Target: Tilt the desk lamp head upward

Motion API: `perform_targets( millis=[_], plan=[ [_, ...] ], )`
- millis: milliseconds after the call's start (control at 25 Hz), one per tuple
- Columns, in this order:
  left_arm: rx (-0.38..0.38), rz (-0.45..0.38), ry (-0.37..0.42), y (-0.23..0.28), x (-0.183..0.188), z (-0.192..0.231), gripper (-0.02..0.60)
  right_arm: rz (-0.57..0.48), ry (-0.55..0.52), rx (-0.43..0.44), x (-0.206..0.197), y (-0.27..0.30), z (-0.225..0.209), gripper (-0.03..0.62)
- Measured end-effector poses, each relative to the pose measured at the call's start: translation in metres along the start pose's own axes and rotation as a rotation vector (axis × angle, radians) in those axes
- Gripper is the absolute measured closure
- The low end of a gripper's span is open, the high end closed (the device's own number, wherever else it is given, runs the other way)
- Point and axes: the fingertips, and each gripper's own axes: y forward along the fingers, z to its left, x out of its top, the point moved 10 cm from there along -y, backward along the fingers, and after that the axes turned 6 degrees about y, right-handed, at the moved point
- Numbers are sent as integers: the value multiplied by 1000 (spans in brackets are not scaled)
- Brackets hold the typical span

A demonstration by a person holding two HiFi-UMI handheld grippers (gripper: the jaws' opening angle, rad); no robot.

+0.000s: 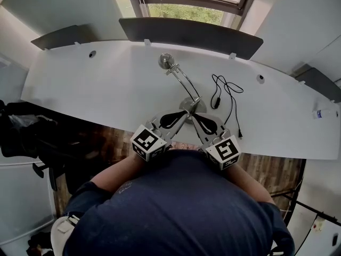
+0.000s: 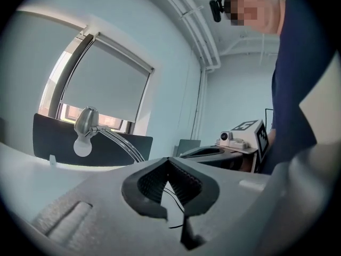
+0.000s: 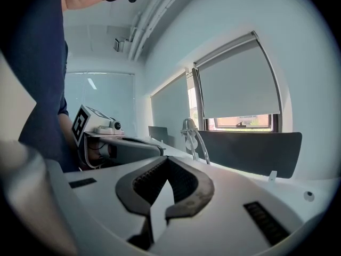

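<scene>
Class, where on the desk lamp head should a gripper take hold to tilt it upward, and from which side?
Probably grip the small rounded lamp head across its sides, just beyond where the curved arm joins it. Come from the person's side, along the arm: the head hangs at the arm's far end, with the partition behind it.

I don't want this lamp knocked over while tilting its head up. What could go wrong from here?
1. The lamp base sits near the front edge of the desk; lifting the lamp head unbraced might tip or slide it.
2. The left hand-held gripper and right hand-held gripper are shut and empty; nudging the shiny rounded head with shut jaws could slip.
3. The black cable lies right of the base and might snag.
</scene>
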Motion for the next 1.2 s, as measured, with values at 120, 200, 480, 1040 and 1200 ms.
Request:
perform_targets(
  millis=[120,200,480,1040,1200],
  plan=[
    [-2,4,-15,-1,-3,0,574,2,6,-2,-3,0,1,583],
    [-7,6,-12,0,-4,-1,575,3,8,-3,-3,-1,1,583],
    [-17,18,9,1,-5,-3,575,-4,10,-5,-3,-2,0,583],
    [-22,24,17,4,-2,-4,575,2,11,-8,-3,-3,-2,583],
    [-18,26,21,3,-2,-4,575,3,12,-5,-3,-2,-2,583]
  ],
)
